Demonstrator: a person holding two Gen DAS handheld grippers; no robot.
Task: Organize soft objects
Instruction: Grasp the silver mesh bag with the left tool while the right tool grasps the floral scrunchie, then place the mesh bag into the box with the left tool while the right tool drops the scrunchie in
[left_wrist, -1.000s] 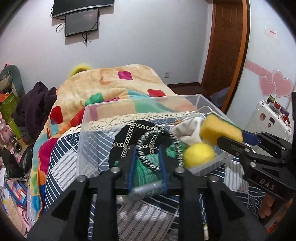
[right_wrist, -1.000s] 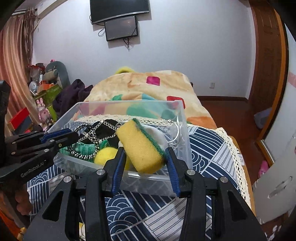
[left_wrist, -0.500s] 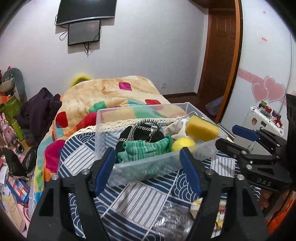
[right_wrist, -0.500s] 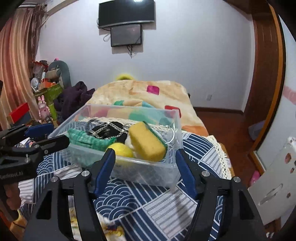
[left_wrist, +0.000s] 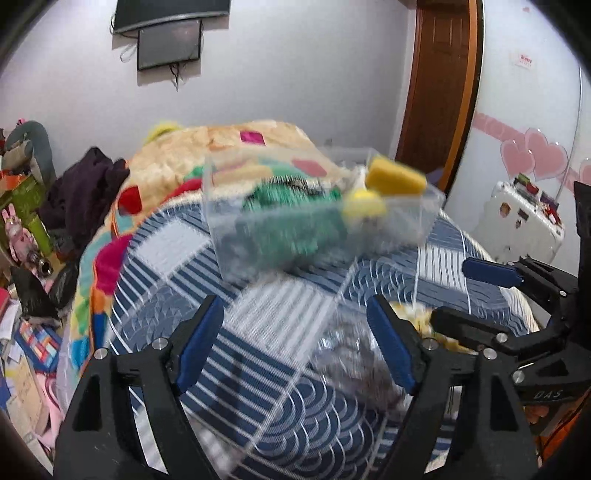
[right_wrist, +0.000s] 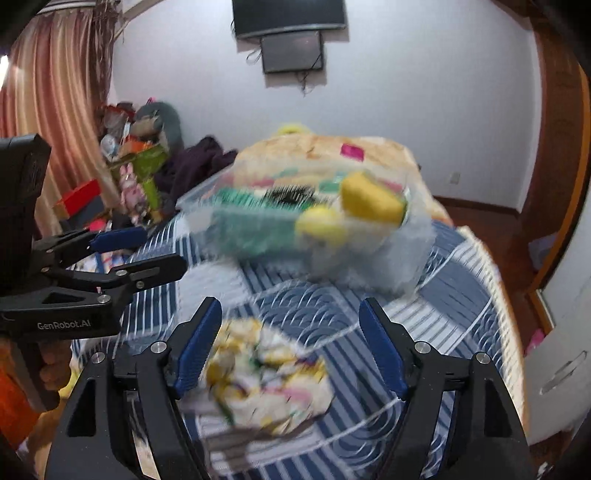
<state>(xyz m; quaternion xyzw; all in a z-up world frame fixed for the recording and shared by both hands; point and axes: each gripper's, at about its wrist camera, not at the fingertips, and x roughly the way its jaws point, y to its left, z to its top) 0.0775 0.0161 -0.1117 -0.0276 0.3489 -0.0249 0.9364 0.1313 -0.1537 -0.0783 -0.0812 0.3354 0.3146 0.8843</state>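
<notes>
Both grippers have just let go and backed off. Your left gripper (left_wrist: 295, 339) stands wide with nothing between its fingers; a second ago it was closed on the green knit. Your right gripper (right_wrist: 290, 345) is also wide and empty; the yellow sponge it carried is now in the bin.

Where things sit:
- Clear plastic bin (left_wrist: 317, 236) on the bed, on the blue patterned cover (left_wrist: 258, 332), ahead of both grippers and well apart from them.
- Inside it: green knit (left_wrist: 291, 218) on the left, yellow ball (left_wrist: 364, 210) at the front right, yellow sponge (left_wrist: 395, 179) propped above the ball at the right end. Something dark lies behind the knit; too blurred to name.
- Floral cloth (right_wrist: 266, 369) is loose on the cover, low between your right gripper's fingers, not gripped.
- A grey crumpled item (left_wrist: 354, 362) sits near your left gripper's right finger. Blur stops me from saying what it is.

Both views are smeared, so you are moving fast.

What it means: two items are deposited and the bin load looks stable, though the sponge rides high near the rim. My read is that the task is not finished, since at least the floral cloth is outside the bin. It looks like the natural next pick for your right gripper. Slow down before closing, because thin cloth on a soft cover is easy to pinch together with the bedding.
</notes>
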